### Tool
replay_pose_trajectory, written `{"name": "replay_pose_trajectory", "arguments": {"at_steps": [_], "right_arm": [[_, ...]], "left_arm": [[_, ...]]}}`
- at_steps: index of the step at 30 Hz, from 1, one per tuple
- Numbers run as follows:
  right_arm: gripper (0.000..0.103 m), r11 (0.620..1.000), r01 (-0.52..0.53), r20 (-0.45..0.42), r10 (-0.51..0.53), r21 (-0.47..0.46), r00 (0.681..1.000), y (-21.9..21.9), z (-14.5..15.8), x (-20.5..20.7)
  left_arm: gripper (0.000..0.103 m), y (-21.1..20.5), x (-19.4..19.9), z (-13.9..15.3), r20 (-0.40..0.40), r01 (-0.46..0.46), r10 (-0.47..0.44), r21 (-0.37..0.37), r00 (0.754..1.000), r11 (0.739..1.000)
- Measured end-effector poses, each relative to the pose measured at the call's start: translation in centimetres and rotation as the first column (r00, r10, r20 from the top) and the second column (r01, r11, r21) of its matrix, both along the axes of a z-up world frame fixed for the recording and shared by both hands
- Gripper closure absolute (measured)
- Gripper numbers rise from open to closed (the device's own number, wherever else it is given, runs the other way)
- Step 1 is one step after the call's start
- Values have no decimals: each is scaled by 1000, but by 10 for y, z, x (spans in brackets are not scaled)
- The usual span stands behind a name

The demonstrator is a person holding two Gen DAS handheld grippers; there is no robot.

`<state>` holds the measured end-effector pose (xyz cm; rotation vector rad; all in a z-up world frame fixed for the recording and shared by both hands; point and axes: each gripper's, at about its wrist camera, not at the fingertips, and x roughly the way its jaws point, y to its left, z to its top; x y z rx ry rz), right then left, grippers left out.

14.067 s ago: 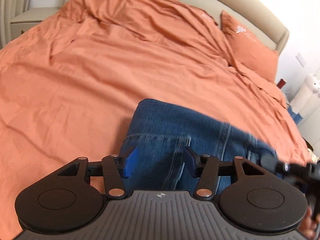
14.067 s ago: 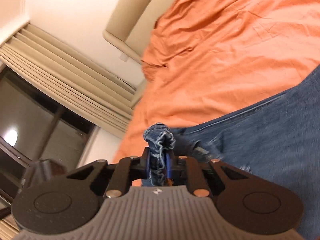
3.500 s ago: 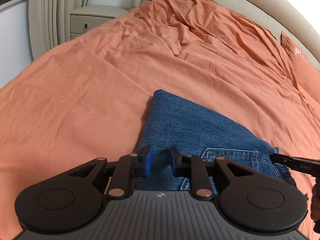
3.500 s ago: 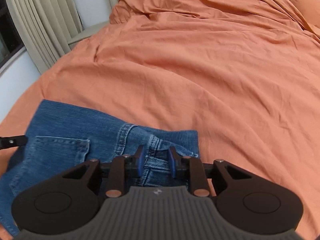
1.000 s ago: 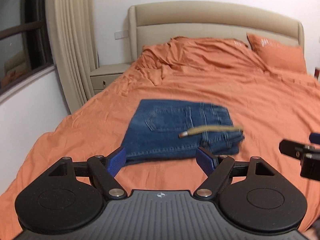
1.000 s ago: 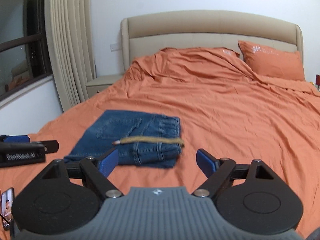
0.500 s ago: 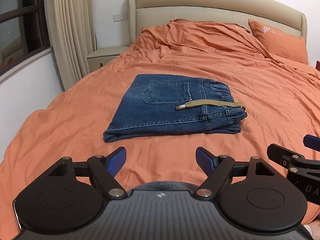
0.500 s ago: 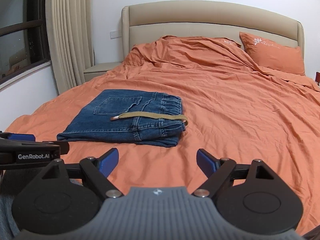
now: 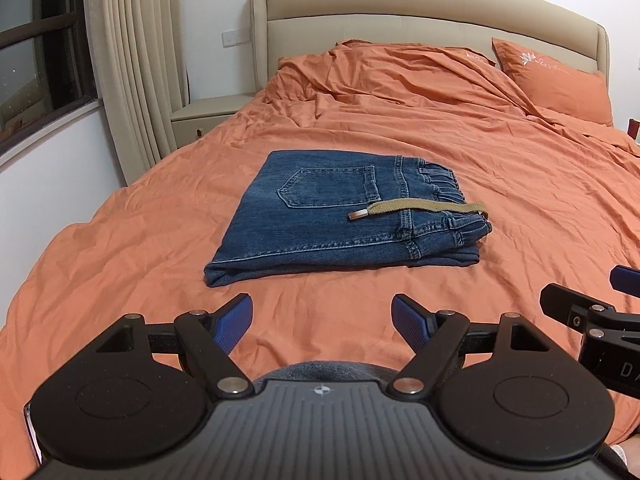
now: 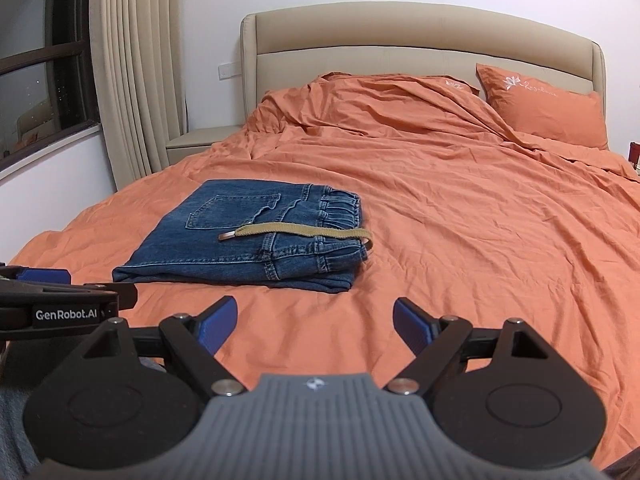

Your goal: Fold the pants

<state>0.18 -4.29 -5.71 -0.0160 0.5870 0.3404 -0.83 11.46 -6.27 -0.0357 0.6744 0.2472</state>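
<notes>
The blue denim pants (image 9: 332,220) lie folded into a flat rectangle on the orange bed sheet (image 9: 140,240), back pocket up, with a tan belt strap (image 9: 416,209) across the waistband. In the right wrist view the same folded pants (image 10: 248,236) lie ahead and left, the belt strap (image 10: 296,233) draped over them. My left gripper (image 9: 322,320) is open and empty, well short of the pants. My right gripper (image 10: 314,322) is open and empty too, also held back from them. Each gripper's side shows in the other's view.
A beige padded headboard (image 9: 400,12) and an orange pillow (image 9: 556,76) are at the far end. A beige nightstand (image 9: 204,114) and curtains (image 9: 132,60) stand at the left by a dark window. Rumpled bedding (image 10: 380,104) lies near the headboard.
Both grippers have drawn back a little more from the bed; the pants look slightly farther off and stay still. Both stay open.
</notes>
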Motion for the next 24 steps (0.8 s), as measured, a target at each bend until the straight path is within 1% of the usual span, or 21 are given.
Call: {"name": "replay_pose_trajectory", "arguments": {"at_steps": [24], "right_arm": [[22, 1000, -1, 3, 1, 8, 1000, -3, -2, -2]], "left_arm": [[11, 4, 3, -1, -15, 11, -11, 12, 1000, 1000]]}}
